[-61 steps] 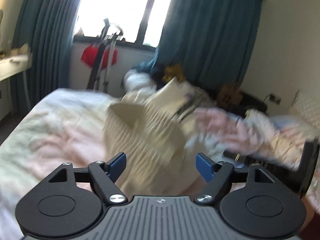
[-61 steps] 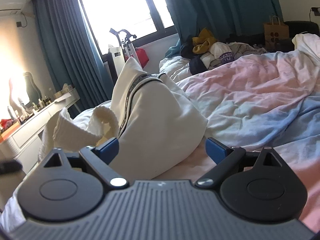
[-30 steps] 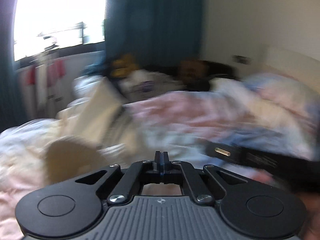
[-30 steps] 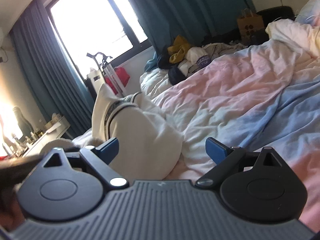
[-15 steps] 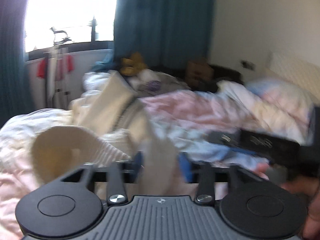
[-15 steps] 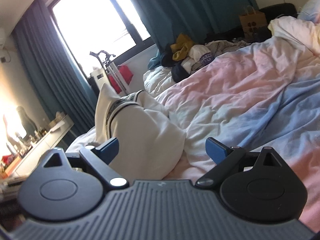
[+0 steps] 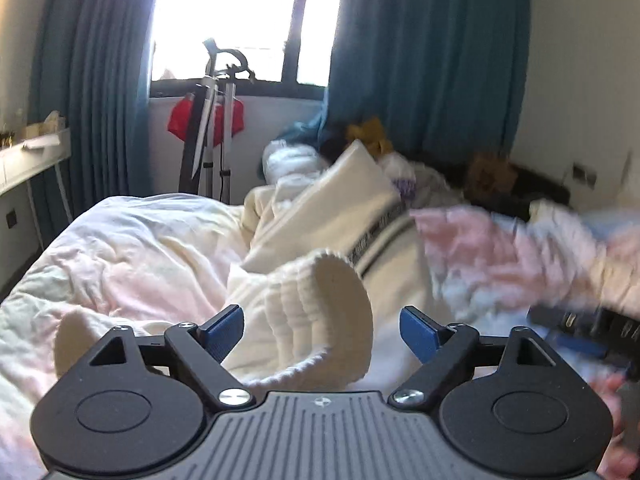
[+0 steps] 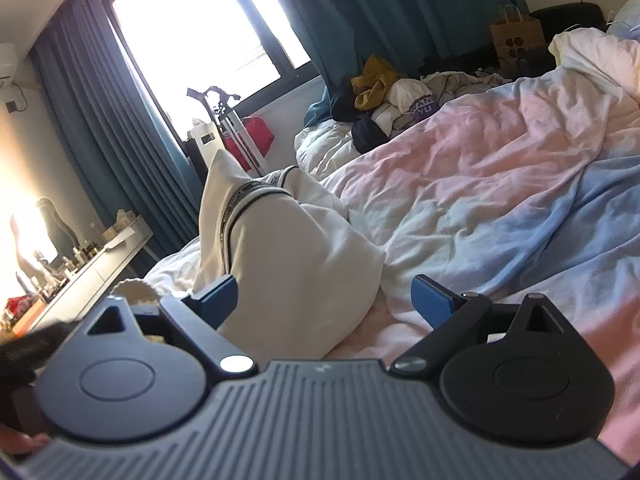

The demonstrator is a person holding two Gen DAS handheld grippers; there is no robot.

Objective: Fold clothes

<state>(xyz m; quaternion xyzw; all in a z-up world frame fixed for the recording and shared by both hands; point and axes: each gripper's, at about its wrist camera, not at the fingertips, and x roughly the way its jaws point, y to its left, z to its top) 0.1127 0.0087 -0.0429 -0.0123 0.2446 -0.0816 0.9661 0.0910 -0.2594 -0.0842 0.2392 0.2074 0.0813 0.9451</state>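
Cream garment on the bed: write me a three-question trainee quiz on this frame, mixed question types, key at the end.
1. True or false: the left gripper is clamped on the cream garment's ribbed cuff.
2. What runs across the cream garment? A) dark patterned band B) red zip C) row of buttons
3. Fill in: the garment lies on a pink and ___ duvet.

Key: 1 false, its jaws are opening, the cuff loose between them; 2 A; 3 blue.
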